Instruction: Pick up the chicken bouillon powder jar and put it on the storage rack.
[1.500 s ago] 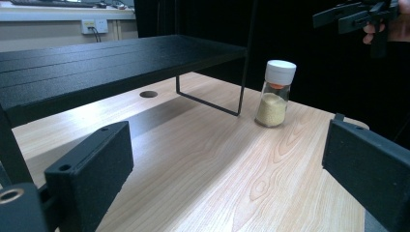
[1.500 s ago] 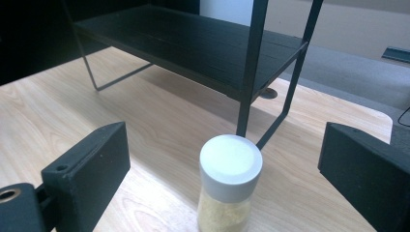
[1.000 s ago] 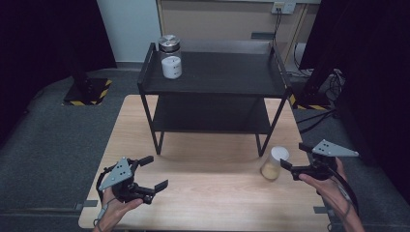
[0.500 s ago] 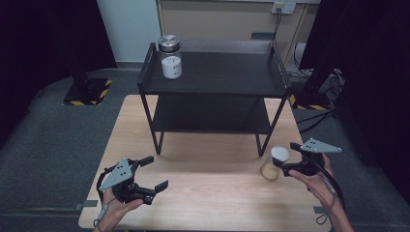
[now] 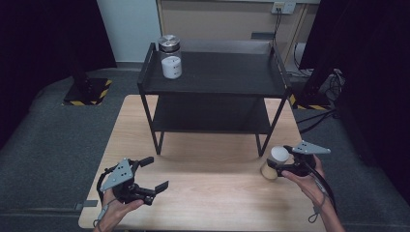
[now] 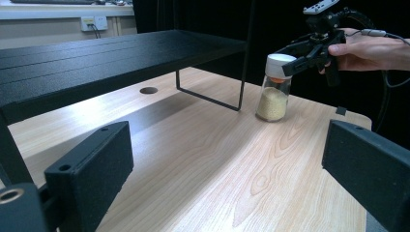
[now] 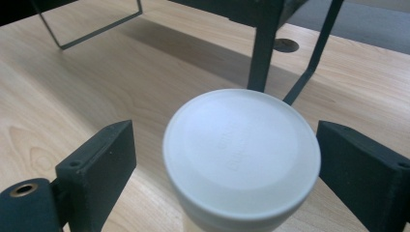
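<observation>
Grasp step: our right gripper (image 5: 279, 163), jaws just closing but not yet touching, straddles the white-capped glass jar of yellow grains (image 6: 274, 89) beside the black metal shelf's (image 5: 212, 72) right leg. Next: pinch the cap. Left gripper (image 5: 151, 173) idles wide open.

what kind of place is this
Probably a lab or recording room, not a home: a wooden table with a black metal shelf on grey carpet, dark curtains around, wall sockets and trailing cables.
</observation>
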A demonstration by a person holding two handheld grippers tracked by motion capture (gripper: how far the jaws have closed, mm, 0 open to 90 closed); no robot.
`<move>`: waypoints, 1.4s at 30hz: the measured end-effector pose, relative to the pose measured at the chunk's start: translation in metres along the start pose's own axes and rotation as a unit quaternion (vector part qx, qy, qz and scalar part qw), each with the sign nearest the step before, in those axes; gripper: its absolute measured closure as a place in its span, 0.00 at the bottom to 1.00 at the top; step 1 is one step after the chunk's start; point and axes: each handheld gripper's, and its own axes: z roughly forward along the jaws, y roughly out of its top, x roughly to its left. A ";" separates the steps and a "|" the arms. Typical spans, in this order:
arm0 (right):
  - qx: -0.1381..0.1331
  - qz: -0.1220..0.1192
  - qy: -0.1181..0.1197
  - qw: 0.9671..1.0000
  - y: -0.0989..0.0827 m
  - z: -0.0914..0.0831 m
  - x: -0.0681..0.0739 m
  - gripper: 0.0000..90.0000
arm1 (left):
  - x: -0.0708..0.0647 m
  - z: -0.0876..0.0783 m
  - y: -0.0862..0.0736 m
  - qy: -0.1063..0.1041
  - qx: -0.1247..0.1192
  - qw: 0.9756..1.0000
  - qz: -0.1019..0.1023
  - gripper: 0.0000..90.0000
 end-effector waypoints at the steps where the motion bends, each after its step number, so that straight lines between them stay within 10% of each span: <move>1: 0.000 -0.002 -0.001 1.000 0.000 0.001 0.001 0.13 | 0.000 0.000 0.000 0.000 -0.001 1.000 -0.001 0.03; 9: 0.010 -0.020 -0.024 0.999 -0.001 0.004 0.010 0.36 | 0.000 0.000 0.000 0.000 0.000 1.000 -0.002 0.03; 21: 0.001 -0.024 -0.021 0.999 -0.005 0.002 0.007 0.38 | 0.000 0.000 0.000 0.000 0.000 1.000 -0.003 0.03; 42: -0.014 -0.064 0.064 0.996 0.037 -0.020 0.009 0.38 | 0.001 0.000 -0.001 0.001 0.000 1.000 -0.004 0.03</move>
